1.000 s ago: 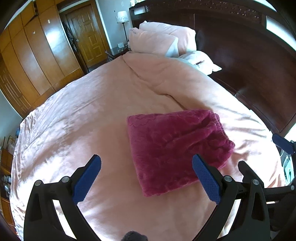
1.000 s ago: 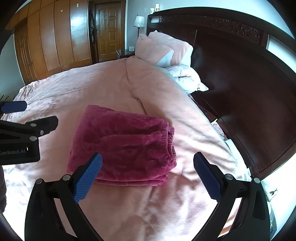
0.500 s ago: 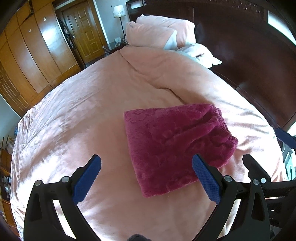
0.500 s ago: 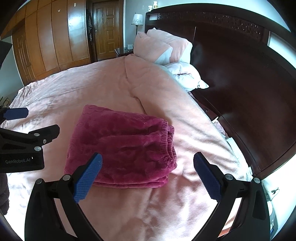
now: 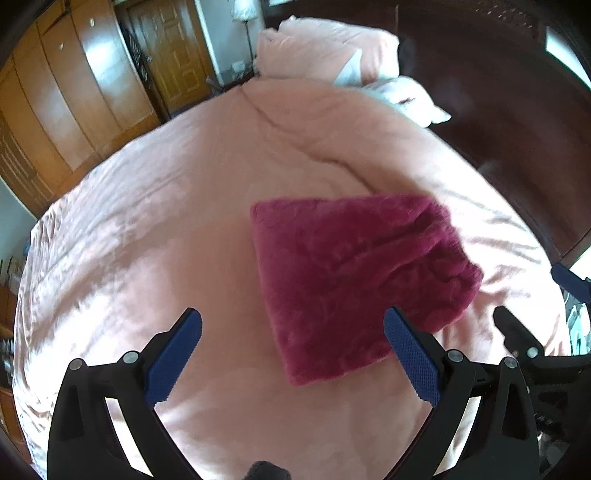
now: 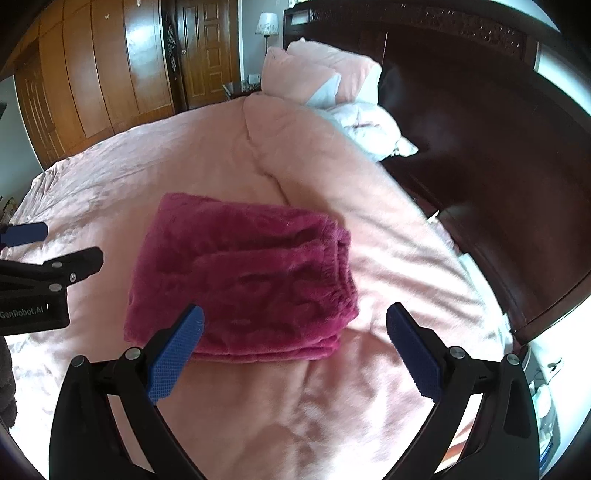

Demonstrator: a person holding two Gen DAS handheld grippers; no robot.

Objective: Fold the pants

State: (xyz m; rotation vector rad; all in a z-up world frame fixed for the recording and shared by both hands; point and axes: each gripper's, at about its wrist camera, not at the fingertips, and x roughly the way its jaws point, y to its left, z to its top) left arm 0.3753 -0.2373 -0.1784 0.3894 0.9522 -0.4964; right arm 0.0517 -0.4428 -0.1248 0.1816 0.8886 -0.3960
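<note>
The fuzzy maroon pants [image 5: 354, 280] lie folded into a thick rectangular stack [image 6: 243, 280] on the pink bed cover, elastic waistband at the right end. My left gripper [image 5: 293, 338] hovers open above the cover, its right pad over the stack's near edge and its left pad over bare bedding. My right gripper [image 6: 294, 338] is open too, empty, with its left pad just above the stack's near left corner. In the right wrist view the left gripper's body [image 6: 40, 284] shows at the left edge. Neither gripper touches the pants.
The pink duvet [image 5: 147, 229] covers a wide bed, with a raised fold [image 6: 295, 162] running toward the pillows [image 6: 325, 74]. A dark wooden headboard [image 6: 480, 110] lines the right side. Wooden wardrobe doors [image 5: 74, 92] and a lamp [image 6: 267, 22] stand beyond the bed.
Both grippers stay open and have drawn slightly back and upward from the folded pants, which sit a little farther out in each view. The stack itself has not moved.
</note>
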